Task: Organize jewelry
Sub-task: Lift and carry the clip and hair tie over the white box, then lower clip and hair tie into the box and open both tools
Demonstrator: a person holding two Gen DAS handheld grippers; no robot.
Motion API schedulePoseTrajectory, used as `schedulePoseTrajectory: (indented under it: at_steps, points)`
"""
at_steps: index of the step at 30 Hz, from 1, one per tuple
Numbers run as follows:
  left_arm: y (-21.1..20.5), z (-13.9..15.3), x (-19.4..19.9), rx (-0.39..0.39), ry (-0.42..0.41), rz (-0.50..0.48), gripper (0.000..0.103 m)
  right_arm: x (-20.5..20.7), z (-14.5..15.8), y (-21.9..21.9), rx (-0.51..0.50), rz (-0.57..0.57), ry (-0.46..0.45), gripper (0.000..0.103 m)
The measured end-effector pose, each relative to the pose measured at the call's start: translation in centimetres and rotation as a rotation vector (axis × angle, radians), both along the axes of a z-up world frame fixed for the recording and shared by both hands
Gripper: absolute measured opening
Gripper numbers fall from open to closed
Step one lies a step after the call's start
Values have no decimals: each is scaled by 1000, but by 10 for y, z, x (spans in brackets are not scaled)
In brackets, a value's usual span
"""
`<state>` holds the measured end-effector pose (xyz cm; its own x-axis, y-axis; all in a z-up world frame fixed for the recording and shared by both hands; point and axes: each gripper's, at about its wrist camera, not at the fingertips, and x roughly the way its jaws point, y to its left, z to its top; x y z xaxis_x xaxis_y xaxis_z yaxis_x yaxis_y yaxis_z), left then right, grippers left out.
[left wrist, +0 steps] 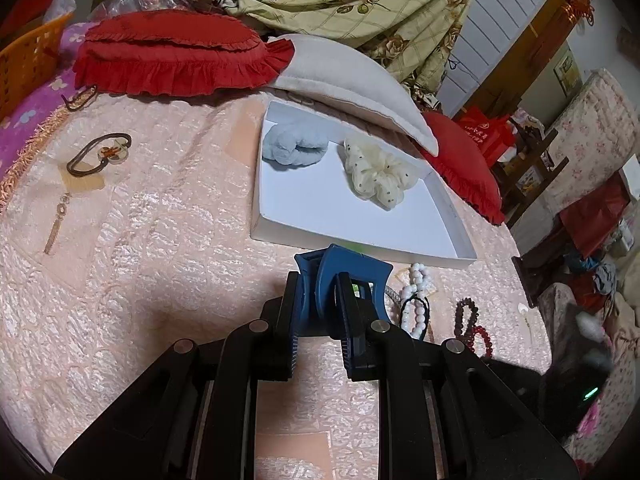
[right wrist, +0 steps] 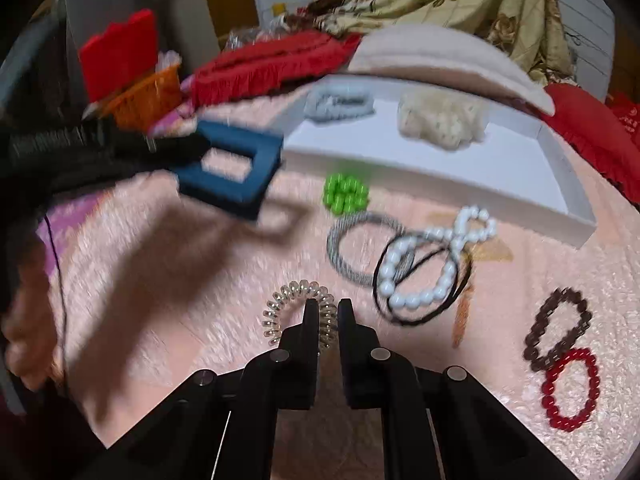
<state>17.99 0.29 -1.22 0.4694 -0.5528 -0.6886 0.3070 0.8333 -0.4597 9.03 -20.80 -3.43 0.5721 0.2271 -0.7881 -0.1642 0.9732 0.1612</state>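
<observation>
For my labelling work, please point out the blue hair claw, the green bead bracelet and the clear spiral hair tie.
blue hair claw [left wrist: 320, 276]: left wrist view, upper body.
green bead bracelet [right wrist: 346, 193]: right wrist view, centre beads.
clear spiral hair tie [right wrist: 280, 300]: right wrist view, upper-left coil.

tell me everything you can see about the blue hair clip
The blue clip is a large matte claw clip, plastic by its look, with a squarish frame and a rectangular opening through it. The left tool is shut on it, pads pressing its sides near the hinge end. It is held above the pink bedspread, casting a shadow there, just short of the near edge of the white tray, not touching the tray. The right wrist view shows it blurred, frame end jutting out from the tool.
</observation>
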Motion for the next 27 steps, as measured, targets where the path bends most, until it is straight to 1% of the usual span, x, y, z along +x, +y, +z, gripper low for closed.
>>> schedulePoseTrajectory:
  at_steps: [3,6,9,10,12,14,15,21,24,25,26,27]
  points:
    - [-1,6,5,-14,-2,-2,16,10,31,-16,26,-34,-62,9]
    - [-2,16,17,-15,-9,22,16,28,52,-31,35,-75,-96,9]
    - [-7,24,33,-31,-7,26,16,56,62,-46,41,-115,-106,9]
    - [-12,26,42,-20,-7,29,16,67,62,-50,48,-128,-101,9]
    - [-22,25,60,13,-5,31,16,94,54,-57,75,-154,-64,9]
    - [-31,20,75,32,15,32,16,113,43,-59,90,-168,-31,9]
    - [-37,15,86,47,32,28,16,125,33,-59,106,-174,0,9]
    - [-52,-13,117,160,57,47,16,158,-5,-54,130,-192,69,9]
    - [-54,-19,121,200,36,56,16,169,-19,-60,186,-216,110,9]
    - [-53,-19,122,202,34,54,20,172,-23,-62,205,-231,126,10]
    - [-53,-20,122,193,35,48,26,173,-26,-65,221,-241,132,11]
    - [-51,-20,122,178,38,40,29,173,-26,-66,225,-246,131,14]
